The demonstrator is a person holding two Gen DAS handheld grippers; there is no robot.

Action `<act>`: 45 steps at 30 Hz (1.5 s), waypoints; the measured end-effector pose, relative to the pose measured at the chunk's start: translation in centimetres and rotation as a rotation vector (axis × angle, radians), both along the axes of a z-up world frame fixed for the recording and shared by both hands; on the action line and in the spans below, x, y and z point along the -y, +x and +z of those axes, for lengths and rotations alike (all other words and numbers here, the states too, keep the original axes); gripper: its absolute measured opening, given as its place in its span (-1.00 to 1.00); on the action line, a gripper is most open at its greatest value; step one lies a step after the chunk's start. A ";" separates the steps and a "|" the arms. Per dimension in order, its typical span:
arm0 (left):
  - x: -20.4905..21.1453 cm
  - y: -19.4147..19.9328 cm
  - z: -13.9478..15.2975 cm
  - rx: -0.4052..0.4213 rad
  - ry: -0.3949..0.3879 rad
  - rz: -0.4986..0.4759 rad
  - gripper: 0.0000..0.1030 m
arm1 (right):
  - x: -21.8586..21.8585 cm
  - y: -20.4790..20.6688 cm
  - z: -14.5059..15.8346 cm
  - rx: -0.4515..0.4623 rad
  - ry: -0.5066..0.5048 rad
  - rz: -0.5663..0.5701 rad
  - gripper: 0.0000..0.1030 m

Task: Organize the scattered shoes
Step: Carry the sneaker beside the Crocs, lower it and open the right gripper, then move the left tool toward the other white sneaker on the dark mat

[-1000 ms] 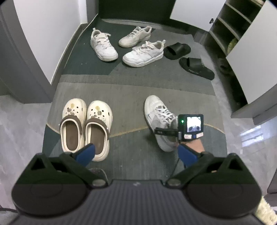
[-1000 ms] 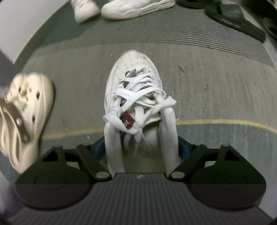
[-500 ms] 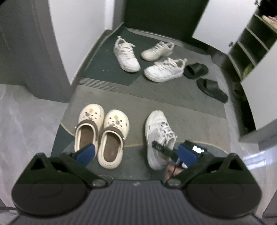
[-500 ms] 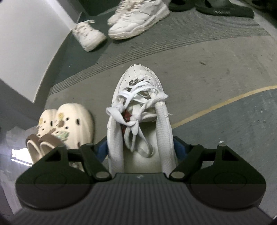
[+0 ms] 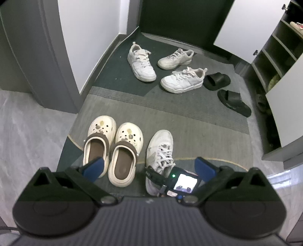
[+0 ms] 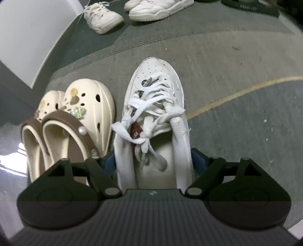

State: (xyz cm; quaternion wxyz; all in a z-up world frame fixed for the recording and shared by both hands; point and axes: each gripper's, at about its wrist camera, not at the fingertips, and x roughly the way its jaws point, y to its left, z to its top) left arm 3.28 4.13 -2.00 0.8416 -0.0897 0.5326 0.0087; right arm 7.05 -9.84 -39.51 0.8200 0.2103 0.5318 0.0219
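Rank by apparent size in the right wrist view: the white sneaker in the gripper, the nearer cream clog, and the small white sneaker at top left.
1. White sneaker in the right gripper, though nearness inflates it.
2. Nearer cream clog, partly hidden by the gripper body.
3. Far white sneaker, smallest, but farthest away, so true size is unsure.

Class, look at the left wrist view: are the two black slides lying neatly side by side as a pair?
No. The two black slides lie apart on the mat, one behind the other and pointing in different directions.
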 end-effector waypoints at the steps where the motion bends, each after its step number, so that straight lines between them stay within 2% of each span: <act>1: 0.0 0.1 0.1 0.002 -0.001 0.001 0.99 | 0.3 0.0 -0.1 -0.006 0.027 -0.004 0.67; 3: 0.0 0.1 0.4 0.019 0.002 -0.003 0.99 | 1.7 -0.4 0.2 -0.031 0.127 -0.045 0.71; 5: -0.1 0.0 1.0 0.047 0.008 -0.011 0.99 | 2.7 -0.8 1.1 -0.037 0.178 -0.075 0.71; 9: -0.3 -0.3 2.1 0.105 0.022 -0.028 0.99 | 4.8 -1.6 5.9 0.016 0.174 -0.077 0.71; 11: -0.4 -1.5 1.8 0.116 0.018 -0.021 0.99 | 5.9 -1.9 8.5 0.043 0.153 -0.073 0.71; 15: -1.1 -1.5 1.7 0.089 -0.020 -0.008 0.99 | 8.1 -2.8 15.2 0.093 0.079 -0.079 0.72; 16: -1.1 -1.6 1.8 0.091 -0.027 -0.011 0.99 | 8.5 -3.2 17.4 0.113 0.059 -0.073 0.77; 17: -1.2 -1.7 1.9 0.098 -0.023 -0.013 0.99 | 8.7 -3.7 19.4 0.134 0.048 -0.058 0.96; 18: -1.3 -1.7 2.1 0.110 -0.013 -0.017 0.99 | 8.9 -4.2 21.3 0.154 0.037 -0.043 1.00; 19: -1.4 -1.8 2.1 0.116 -0.007 -0.019 0.99 | 9.5 -4.8 22.7 0.168 0.027 -0.033 1.00; 20: -1.4 -1.8 2.2 0.121 -0.001 -0.022 0.99 | 9.8 -5.8 26.0 0.202 0.004 -0.016 1.00; 22: -1.4 -2.0 2.4 0.132 0.011 -0.027 0.99 | 10.4 -7.3 30.1 0.237 -0.030 -0.013 1.00; 23: -1.5 -2.0 2.4 0.137 0.016 -0.029 0.99 | 10.5 -7.4 30.6 0.240 -0.039 -0.012 1.00; 27: -2.6 0.1 2.1 0.120 0.018 -0.011 0.99 | 11.4 -9.9 37.8 0.314 -0.156 0.017 1.00; 28: -2.8 0.6 2.0 0.116 0.019 -0.007 0.99 | 11.6 -10.1 38.3 0.328 -0.156 0.017 1.00; 29: -3.1 1.1 2.0 0.112 0.019 -0.002 0.99 | 12.0 -10.6 39.6 0.381 -0.150 0.018 1.00; 33: -4.2 3.3 1.6 0.095 0.021 0.016 0.99 | 12.8 -10.9 41.5 0.507 -0.105 0.013 1.00; 37: -5.2 5.4 1.3 0.078 0.023 0.034 0.99 | 13.4 -9.7 41.7 0.528 0.030 -0.036 1.00; 39: -5.8 6.4 1.2 0.070 0.024 0.043 0.99 | 13.6 -9.2 41.7 0.525 0.142 -0.070 1.00; 42: -6.6 8.2 0.8 0.059 0.027 0.056 0.99 | 13.4 -9.0 41.3 0.523 0.195 -0.080 1.00; 45: -7.2 14.2 -2.9 0.092 0.071 0.047 0.99 | 13.7 -9.2 40.6 0.471 0.271 -0.107 1.00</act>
